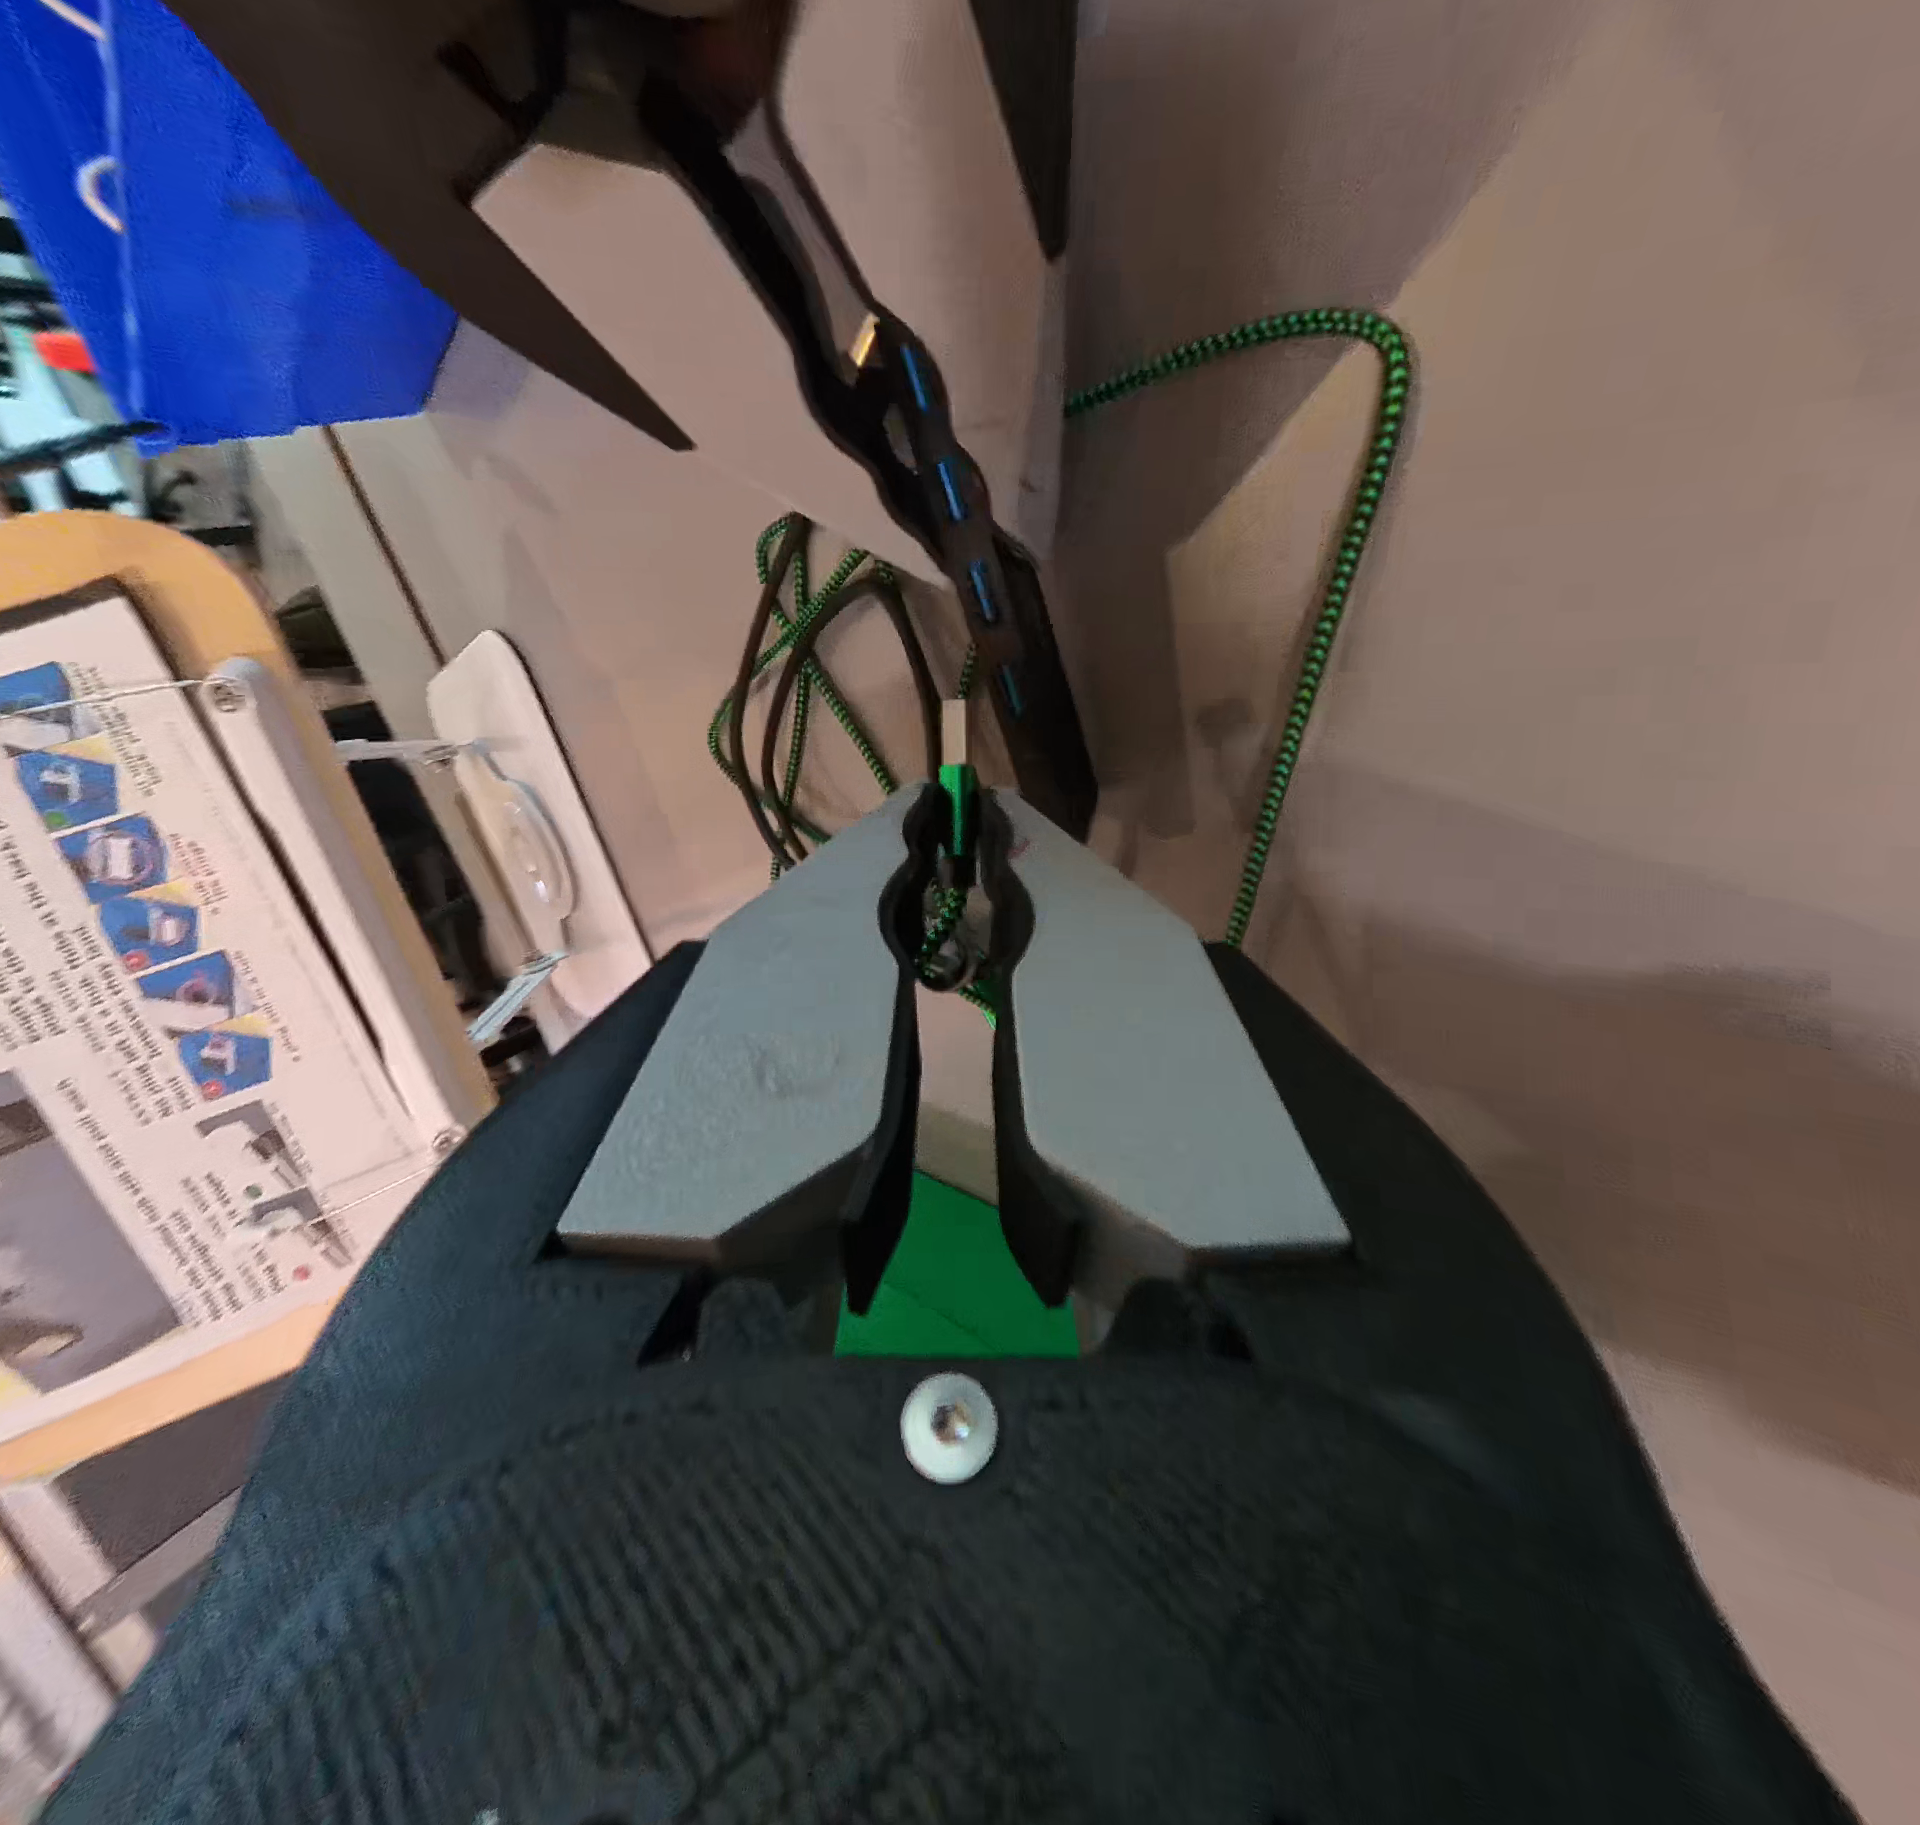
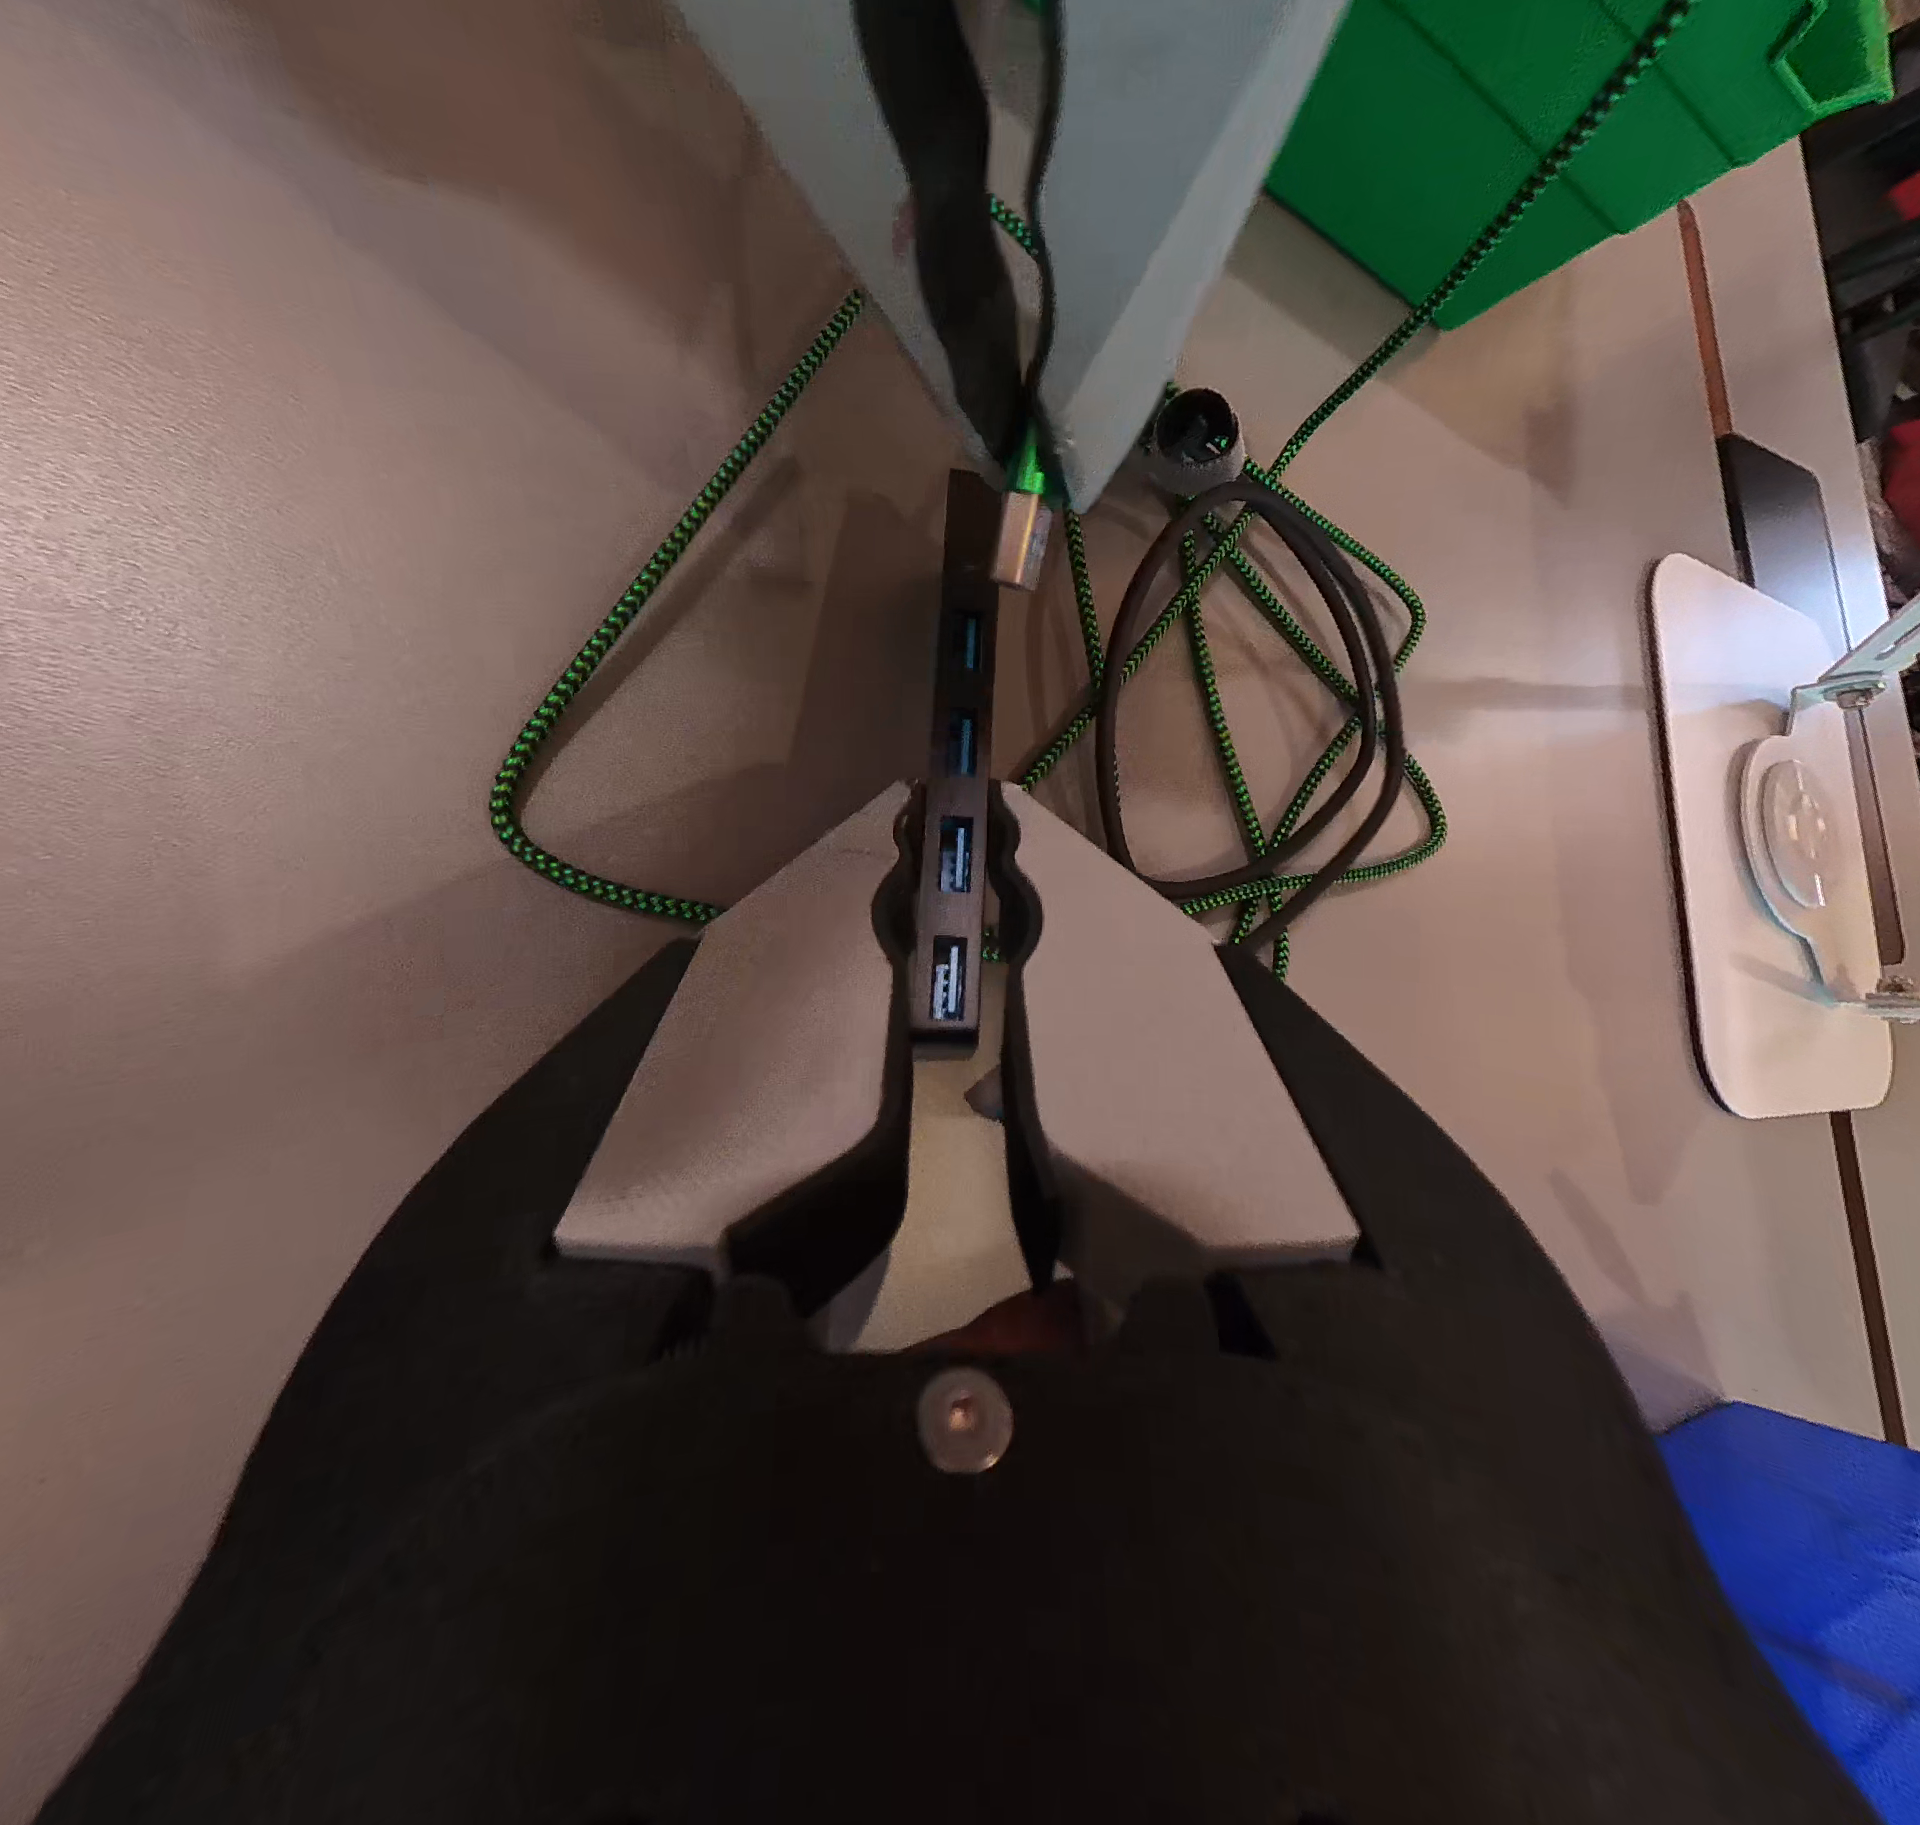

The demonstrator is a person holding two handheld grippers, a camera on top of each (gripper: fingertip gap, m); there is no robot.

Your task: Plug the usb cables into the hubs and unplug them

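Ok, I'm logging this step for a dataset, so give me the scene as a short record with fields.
left gripper: jaws shut on the green USB plug
right gripper: jaws shut on the black hub
plug state: metal tip free, beside the hub's far end, not in a port
hub ports: four blue ones, all empty
cables: green braided cable looped on the table, tangled with a black cable
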